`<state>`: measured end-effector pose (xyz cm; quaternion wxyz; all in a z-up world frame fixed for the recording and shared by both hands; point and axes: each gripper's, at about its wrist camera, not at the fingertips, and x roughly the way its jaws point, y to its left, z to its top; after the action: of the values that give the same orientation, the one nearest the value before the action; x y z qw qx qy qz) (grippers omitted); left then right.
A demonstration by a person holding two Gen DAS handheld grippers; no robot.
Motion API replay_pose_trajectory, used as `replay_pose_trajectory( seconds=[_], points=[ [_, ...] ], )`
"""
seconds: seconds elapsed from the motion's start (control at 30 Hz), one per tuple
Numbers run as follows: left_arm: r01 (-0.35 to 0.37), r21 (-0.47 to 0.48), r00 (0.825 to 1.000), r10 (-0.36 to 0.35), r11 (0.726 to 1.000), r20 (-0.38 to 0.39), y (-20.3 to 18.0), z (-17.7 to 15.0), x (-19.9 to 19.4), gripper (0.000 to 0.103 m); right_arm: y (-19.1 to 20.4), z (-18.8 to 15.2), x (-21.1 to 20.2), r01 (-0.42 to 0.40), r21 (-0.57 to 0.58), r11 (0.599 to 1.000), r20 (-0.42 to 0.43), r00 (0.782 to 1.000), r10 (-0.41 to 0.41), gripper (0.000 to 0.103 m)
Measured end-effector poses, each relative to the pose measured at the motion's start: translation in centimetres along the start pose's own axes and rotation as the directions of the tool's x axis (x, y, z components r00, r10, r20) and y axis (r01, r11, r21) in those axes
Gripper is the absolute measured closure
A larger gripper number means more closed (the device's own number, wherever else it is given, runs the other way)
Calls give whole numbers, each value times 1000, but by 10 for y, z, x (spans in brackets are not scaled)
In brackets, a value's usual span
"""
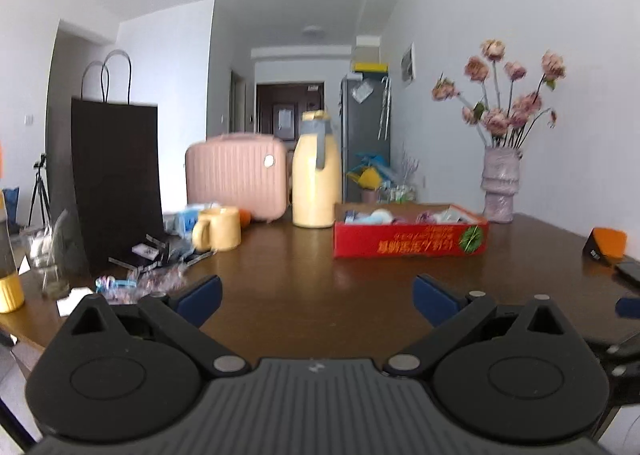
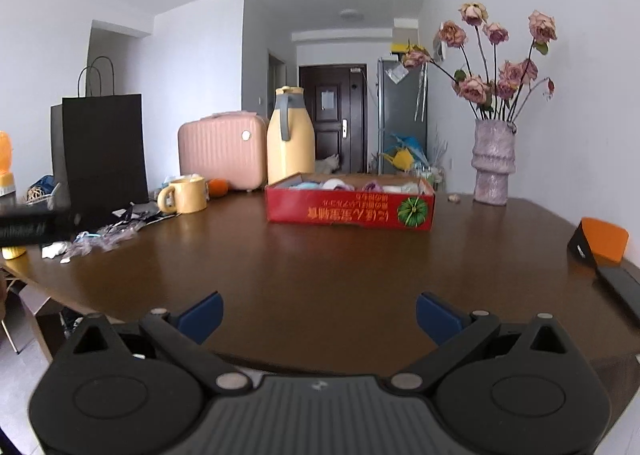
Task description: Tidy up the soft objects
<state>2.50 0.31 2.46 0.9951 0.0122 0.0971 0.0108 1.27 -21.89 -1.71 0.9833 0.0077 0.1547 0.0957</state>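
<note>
A shallow red cardboard box (image 1: 410, 241) (image 2: 348, 211) sits on the dark wooden table (image 1: 304, 279) (image 2: 320, 267) and holds several small soft items in white, blue and purple. My left gripper (image 1: 316, 299) hovers open over the near part of the table, with nothing between its blue fingertips. My right gripper (image 2: 318, 317) is also open and empty, just above the table's front edge. A loose pile of small wrapped, purplish items (image 1: 152, 275) (image 2: 100, 237) lies at the left of the table.
A black paper bag (image 1: 114, 183) (image 2: 100, 151), a pink case (image 1: 236, 179) (image 2: 222, 153), a yellow mug (image 1: 218, 229) (image 2: 186, 195) and a yellow jug (image 1: 316, 179) (image 2: 290, 139) stand at the back left. A vase of flowers (image 1: 500, 187) (image 2: 492, 163) stands at the back right. An orange-and-black object (image 1: 606, 243) (image 2: 600, 241) lies at the right edge.
</note>
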Motion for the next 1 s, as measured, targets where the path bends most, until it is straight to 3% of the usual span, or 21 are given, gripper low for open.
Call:
replay_pose_trajectory(
  seconds=[0.13,1.0],
  points=[
    [19,13,999,-20,1000,34,-5,3,-17,0,2,8,-8,11,-17,1000,34,999,-10,0],
    [24,29,1000,-24,999,6,-9,2,-13,0,0,22,-5,23,-2,1000,81,996,-23,0]
  ],
)
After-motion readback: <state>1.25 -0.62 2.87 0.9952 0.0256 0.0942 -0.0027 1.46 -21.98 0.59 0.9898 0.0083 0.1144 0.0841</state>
